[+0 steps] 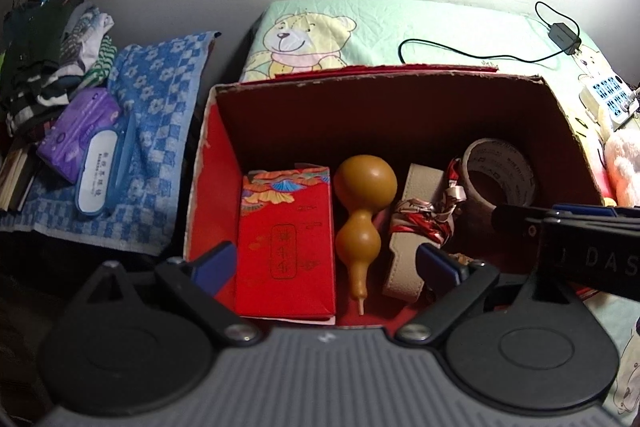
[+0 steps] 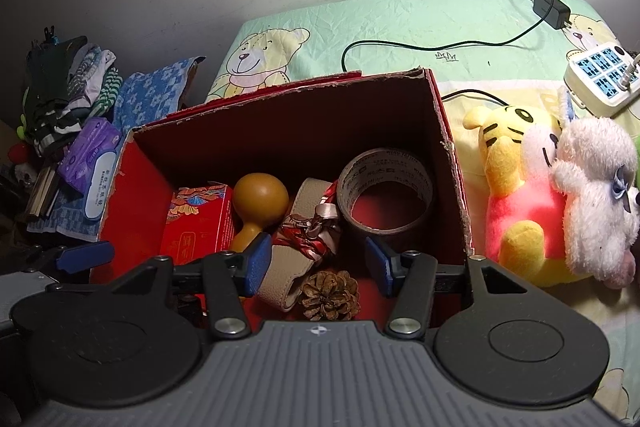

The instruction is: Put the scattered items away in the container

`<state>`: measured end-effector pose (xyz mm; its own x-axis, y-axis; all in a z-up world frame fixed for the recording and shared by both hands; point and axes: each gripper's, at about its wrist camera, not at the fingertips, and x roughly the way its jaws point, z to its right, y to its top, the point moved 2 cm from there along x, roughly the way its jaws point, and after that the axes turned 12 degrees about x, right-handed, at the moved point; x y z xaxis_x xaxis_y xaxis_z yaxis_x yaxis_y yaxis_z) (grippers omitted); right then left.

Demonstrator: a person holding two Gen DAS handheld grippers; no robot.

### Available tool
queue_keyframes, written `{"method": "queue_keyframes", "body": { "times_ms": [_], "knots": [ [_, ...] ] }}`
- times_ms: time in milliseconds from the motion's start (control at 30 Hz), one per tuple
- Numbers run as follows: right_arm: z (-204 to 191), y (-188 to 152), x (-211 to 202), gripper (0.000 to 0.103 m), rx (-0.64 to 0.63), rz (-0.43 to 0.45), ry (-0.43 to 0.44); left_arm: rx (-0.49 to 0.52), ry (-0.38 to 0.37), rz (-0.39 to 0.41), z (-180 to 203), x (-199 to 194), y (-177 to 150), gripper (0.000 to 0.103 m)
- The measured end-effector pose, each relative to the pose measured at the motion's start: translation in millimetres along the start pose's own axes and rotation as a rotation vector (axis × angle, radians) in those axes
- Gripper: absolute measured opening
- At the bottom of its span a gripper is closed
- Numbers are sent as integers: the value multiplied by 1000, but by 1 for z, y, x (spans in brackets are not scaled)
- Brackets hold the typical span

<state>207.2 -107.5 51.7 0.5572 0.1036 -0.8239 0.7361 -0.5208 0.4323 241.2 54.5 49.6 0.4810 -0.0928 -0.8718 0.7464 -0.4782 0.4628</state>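
Seen from above: red box (image 2: 448,147) on a bed (image 2: 400,23), already loaded. Inside, left to right: red packet (image 1: 286,239) lying flat, gourd (image 1: 362,211) beside it, beige strap (image 1: 404,267) tied with a patterned scarf (image 2: 310,233), tape roll (image 2: 386,187) against the right wall, pine cone (image 2: 330,295) at the near edge.

Left gripper (image 1: 326,265) poised over the box's near left part, fingers (image 1: 216,263) wide apart, nothing between them. Right gripper (image 2: 320,261) over the near right part, fingers (image 2: 258,261) likewise apart and empty, framing the strap end and the cone.

Outside the box, just beside its right wall: plush tiger (image 2: 516,195) with a white plush (image 2: 596,187) leaning on it. Probably the next candidates, though bulky against the room left. Soft, light, compressible; best pinched at a limb or ear, or squeezed across the body, with little risk of slip or damage.

Of the stowed items, gourd likely hard, smooth and prone to roll; neck the natural hold. Cone brittle at the scales. Tape stiff, easily hooked through its core.

Also on the bed: charger (image 2: 550,11) with cable, power strip (image 2: 600,81). On a blue towel (image 1: 156,115) to the left: wipes pack (image 1: 78,135), clothes (image 1: 48,63) piled behind.
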Motion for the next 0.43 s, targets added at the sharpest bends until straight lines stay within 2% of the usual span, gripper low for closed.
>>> {"method": "queue_keyframes", "body": {
  "times_ms": [333,433],
  "knots": [
    [2,1,0,55,20,5,12,-20,-11,26,-3,0,-1,95],
    [2,1,0,55,21,10,14,-20,9,41,-4,-1,-1,95]
  ]
}}
